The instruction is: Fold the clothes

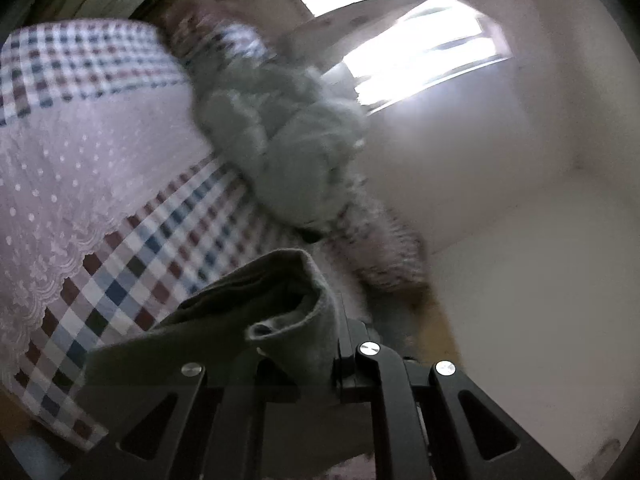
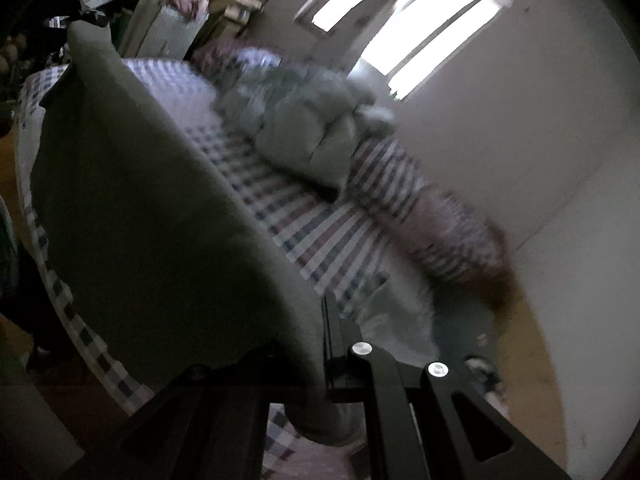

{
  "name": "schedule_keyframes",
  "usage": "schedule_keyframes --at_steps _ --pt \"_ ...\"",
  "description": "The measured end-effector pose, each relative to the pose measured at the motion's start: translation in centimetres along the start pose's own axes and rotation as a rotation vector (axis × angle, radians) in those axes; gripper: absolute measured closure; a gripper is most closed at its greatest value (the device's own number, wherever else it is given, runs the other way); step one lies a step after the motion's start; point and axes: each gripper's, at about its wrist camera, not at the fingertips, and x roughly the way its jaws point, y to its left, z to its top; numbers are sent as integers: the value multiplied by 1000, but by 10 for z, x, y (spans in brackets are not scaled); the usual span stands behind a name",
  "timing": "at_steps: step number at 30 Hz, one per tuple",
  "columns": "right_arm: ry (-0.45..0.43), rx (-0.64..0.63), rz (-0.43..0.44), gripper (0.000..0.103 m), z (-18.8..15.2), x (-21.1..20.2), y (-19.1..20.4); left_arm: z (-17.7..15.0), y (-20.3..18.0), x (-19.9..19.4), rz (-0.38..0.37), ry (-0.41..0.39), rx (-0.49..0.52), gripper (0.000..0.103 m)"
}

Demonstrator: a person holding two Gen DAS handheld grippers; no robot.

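Observation:
A grey-green garment (image 1: pixel 256 304) bunches up between the black fingers of my left gripper (image 1: pixel 304 356), which is shut on its edge above a checked bed. In the right wrist view the same grey-green garment (image 2: pixel 152 216) hangs as a wide dark sheet to the left. My right gripper (image 2: pixel 320 364) is shut on its lower corner. Both views are tilted and blurred. The fingertips are mostly hidden by cloth.
A bed with a checked sheet (image 1: pixel 168 248) and a pink dotted lace cover (image 1: pixel 80 168) lies below. A pale green quilt (image 1: pixel 288 136) and patterned pillows (image 2: pixel 448 232) lie along the white wall (image 1: pixel 520 240). A bright window (image 2: pixel 420 28) is behind. Clutter (image 2: pixel 172 12) stands beyond the bed.

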Motion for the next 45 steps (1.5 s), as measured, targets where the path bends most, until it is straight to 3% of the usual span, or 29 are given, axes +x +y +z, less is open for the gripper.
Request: schedule_keyframes --at_steps 5,17,22,24,26,28,29,33,36,40,45 --pt "89 -6 62 100 11 90 -1 22 27 74 137 44 -15 94" --pt "324 9 275 99 20 282 -13 61 87 222 350 180 -73 92" --pt "395 74 369 92 4 341 -14 61 113 250 369 240 -81 77" --pt "413 119 401 87 -3 356 -18 62 117 249 348 239 -75 69" --pt "421 174 397 64 -11 368 -25 66 115 242 328 212 -55 57" --pt "415 243 367 53 -18 374 -37 75 108 233 316 143 -14 32" --pt "408 283 346 51 -22 376 -44 79 105 224 302 102 6 29" --pt "384 410 180 49 -38 373 -68 90 102 190 257 35 34 24" --pt "362 484 66 49 -48 359 -80 87 107 162 270 16 77 22" --pt "294 566 61 49 -60 319 -79 67 126 119 266 14 99 22" --pt "214 619 114 49 -66 261 -54 27 160 79 240 29 40 22"
